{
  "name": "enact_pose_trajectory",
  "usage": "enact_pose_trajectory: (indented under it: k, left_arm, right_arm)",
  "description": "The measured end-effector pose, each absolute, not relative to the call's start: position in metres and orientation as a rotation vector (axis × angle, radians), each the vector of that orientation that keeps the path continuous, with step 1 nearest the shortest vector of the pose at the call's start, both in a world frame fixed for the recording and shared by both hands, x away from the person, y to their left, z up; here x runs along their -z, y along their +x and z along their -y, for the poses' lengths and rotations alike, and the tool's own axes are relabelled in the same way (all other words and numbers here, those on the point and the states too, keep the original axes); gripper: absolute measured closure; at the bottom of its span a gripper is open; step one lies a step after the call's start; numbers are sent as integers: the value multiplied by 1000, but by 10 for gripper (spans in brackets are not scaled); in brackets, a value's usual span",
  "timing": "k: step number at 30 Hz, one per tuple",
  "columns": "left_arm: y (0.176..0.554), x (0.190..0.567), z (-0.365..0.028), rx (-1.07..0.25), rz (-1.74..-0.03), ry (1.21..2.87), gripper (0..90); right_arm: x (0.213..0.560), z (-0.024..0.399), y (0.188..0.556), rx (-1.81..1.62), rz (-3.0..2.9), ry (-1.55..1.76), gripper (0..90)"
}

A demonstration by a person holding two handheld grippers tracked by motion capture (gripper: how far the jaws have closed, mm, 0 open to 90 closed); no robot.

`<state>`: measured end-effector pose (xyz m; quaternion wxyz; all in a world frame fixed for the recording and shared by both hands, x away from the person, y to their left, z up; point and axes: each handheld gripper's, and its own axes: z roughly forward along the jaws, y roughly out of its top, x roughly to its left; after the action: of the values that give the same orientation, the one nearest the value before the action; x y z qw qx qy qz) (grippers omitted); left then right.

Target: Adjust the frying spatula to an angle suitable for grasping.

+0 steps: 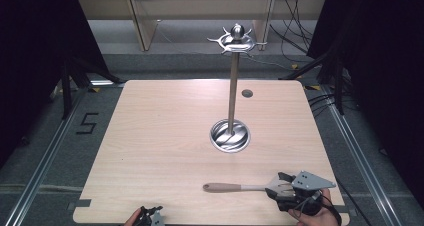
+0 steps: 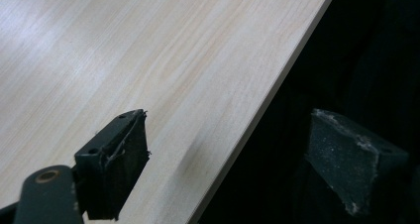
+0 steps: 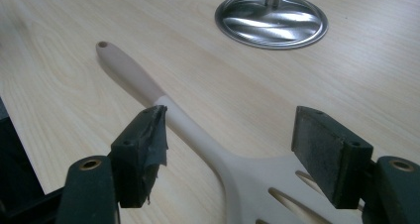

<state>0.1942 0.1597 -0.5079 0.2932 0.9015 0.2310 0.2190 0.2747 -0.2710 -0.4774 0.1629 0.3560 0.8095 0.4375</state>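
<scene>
Black jaws of the right gripper stand spread around the slotted spatula, which lies flat near the table's front edge, pads not yet touching. Closing this near the blade, the long handle could sag or swing. Only the high view reveals the steel hook stand rising behind; the left gripper idles agape over the edge.

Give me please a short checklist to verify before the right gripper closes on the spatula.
1. Right gripper open: ok.
2. Spatula lying flat on the table: ok.
3. Spatula neck between the jaws, pads not yet pressing: ok.
4. Rack upright on its round base, apart from the spatula: ok.
5. Left gripper open at the table edge, out of the way: ok.
6. Free hook on the rack top: cannot tell.
</scene>
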Motion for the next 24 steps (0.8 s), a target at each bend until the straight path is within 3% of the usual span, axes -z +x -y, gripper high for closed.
enact_pose_trajectory:
  k: [15, 24]
  left_arm:
    - [195, 508, -160, -586, -628, 2401, 155]
    - [196, 508, -160, -562, -615, 2402, 155]
  right_arm:
    - [468, 255, 291, -1137, -2435, 839, 356]
    - [463, 235, 308, -983, -2608, 742, 430]
